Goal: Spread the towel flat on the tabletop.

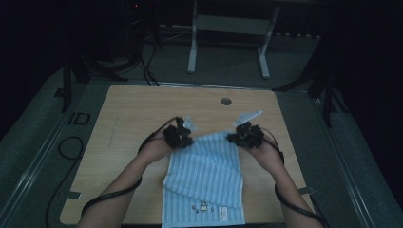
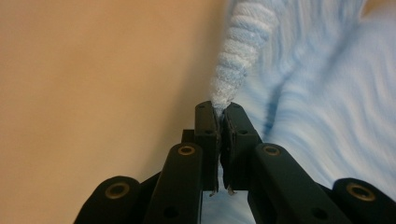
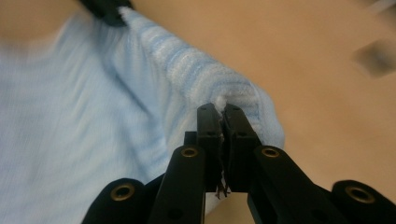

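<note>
Two grippers pinch a towel

The towel (image 1: 204,183) (blue stripes) lies at 6 o'clock on the bench (image 1: 133,109). Left gripper (image 1: 183,135) jaws clamp its 11 o'clock corner; right gripper (image 1: 237,135) jaws clamp its 1 o'clock corner.

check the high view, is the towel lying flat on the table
No, both grippers pinch the blue striped towel by its far corners, lifting that end off the wooden table.

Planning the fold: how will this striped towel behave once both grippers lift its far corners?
Probably floppy: the towel already sags in creases between the left gripper and right gripper. Likely light, since thin pinches of its edge raise it. The terry weave probably resists slipping from the shut jaws.
</note>
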A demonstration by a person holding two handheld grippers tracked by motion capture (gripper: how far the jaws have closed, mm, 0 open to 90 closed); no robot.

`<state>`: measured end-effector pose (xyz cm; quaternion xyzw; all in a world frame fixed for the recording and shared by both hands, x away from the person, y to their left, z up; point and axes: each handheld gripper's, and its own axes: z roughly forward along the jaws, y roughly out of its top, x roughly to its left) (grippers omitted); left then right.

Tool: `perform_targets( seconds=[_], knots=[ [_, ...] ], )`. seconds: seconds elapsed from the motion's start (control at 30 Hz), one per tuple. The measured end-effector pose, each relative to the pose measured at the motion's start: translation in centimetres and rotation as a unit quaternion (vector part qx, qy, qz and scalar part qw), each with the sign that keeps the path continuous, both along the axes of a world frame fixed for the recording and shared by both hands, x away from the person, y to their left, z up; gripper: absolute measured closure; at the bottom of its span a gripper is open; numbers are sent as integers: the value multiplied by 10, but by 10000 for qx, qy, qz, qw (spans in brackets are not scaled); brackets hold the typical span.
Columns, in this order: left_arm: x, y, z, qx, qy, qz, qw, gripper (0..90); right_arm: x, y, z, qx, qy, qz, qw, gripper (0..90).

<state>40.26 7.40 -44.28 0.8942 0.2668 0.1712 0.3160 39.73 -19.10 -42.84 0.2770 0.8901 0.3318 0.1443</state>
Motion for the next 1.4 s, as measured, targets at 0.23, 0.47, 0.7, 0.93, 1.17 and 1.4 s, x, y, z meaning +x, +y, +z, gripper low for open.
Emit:
perform_targets(
  seconds=[0.23,0.47,0.7,0.93,1.17,1.4],
  knots=[
    [26,30,45,-339,-290,1140,9925,545,45,-21,45,812,-278,-1335,9873,550],
    [9,33,-13,174,437,616,9970,506,38,-11,-3,46,292,-1043,9941,503],
    [-8,29,-48,164,859,333,9956,506,21,3,-54,-221,930,-623,9935,472],
    [-12,30,-72,180,1135,268,9930,505,14,9,-82,-381,1134,-458,9918,468],
    [-12,33,-80,-9,1180,282,9926,479,15,14,-89,-173,1138,-224,9931,226],
    [-13,35,-93,117,1326,106,9910,402,9,18,-101,-351,889,-6,9954,146]
  ],
)
